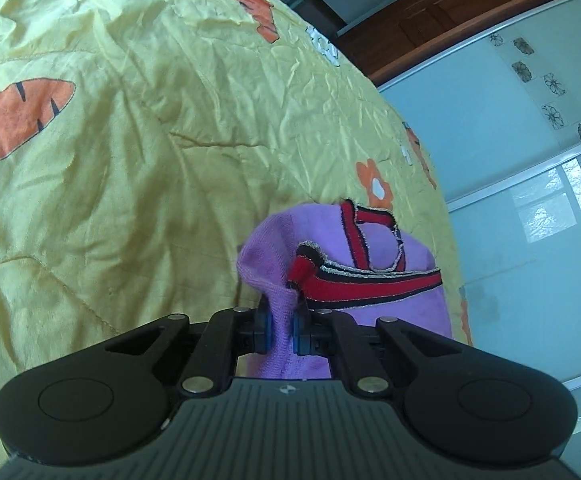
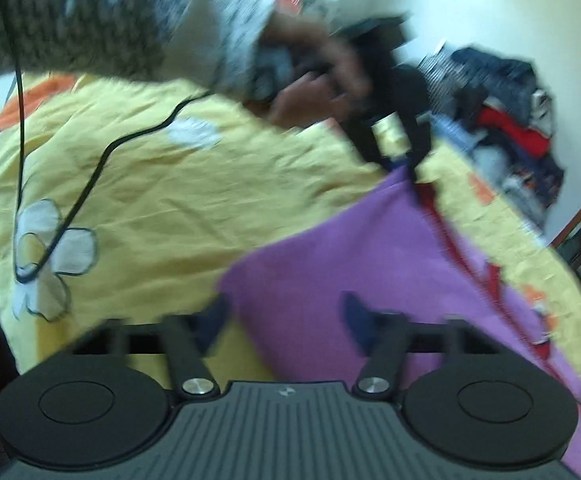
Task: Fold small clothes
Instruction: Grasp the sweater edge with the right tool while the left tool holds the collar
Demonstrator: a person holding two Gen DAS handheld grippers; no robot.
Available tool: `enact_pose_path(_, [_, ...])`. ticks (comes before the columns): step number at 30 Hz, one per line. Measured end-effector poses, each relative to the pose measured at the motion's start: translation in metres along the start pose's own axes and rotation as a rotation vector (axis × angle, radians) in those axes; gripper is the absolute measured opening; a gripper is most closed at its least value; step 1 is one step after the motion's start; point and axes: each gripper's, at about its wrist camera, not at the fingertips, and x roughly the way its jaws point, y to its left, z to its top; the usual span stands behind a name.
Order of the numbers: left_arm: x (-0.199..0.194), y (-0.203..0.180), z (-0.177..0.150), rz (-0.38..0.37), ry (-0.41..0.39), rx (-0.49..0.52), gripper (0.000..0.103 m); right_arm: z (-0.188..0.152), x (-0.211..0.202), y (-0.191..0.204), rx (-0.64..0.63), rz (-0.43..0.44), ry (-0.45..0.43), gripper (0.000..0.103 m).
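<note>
Purple knit top (image 1: 390, 300) with red and black stripes (image 1: 354, 284), lying on yellow bed cover (image 1: 170, 160) near the bed's edge. Left claw (image 1: 280, 330) squeezed nearly closed, pinching one corner of purple cloth. Right claw (image 2: 280, 320) half apart over the near purple edge, nothing pressed between the blue tips; too blurry to say more. Folding barely begun, probably: cloth mostly spread flat, no neat fold showing yet. Left to do: bring the pinched corner across, press flat, fold again. Long way of the top, in the right view, from near right claw up to left claw (image 2: 400, 168).
</note>
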Motion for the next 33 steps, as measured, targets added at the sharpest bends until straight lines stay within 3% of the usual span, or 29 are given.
enact_pose_path(9, [-0.004, 0.01, -0.001, -0.02, -0.014, -0.044, 0.009, 0.006, 0.018, 0.022, -0.061, -0.066, 0.024, 0.048])
enact_pose_path(10, [-0.004, 0.012, -0.001, -0.021, -0.017, -0.053, 0.009, 0.007, 0.016, 0.021, -0.051, -0.062, 0.022, 0.019])
enact_pose_path(11, [-0.005, 0.015, -0.001, -0.026, -0.019, -0.063, 0.009, 0.007, 0.016, 0.019, -0.034, -0.073, 0.015, 0.007])
enact_pose_path(16, [-0.011, 0.021, -0.002, -0.077, -0.03, -0.114, 0.007, 0.007, 0.002, 0.002, 0.068, -0.043, -0.048, 0.007])
enact_pose_path(20, [-0.016, 0.008, 0.0, -0.124, -0.035, -0.122, 0.007, 0.008, -0.015, -0.025, 0.232, 0.024, -0.108, 0.007])
enact_pose_path(26, [-0.01, -0.03, 0.002, -0.168, -0.034, -0.08, 0.006, -0.006, -0.046, -0.072, 0.492, 0.128, -0.198, 0.006])
enact_pose_path(33, [0.028, -0.084, 0.004, -0.199, 0.01, -0.034, 0.006, -0.047, -0.08, -0.127, 0.692, 0.113, -0.253, 0.006])
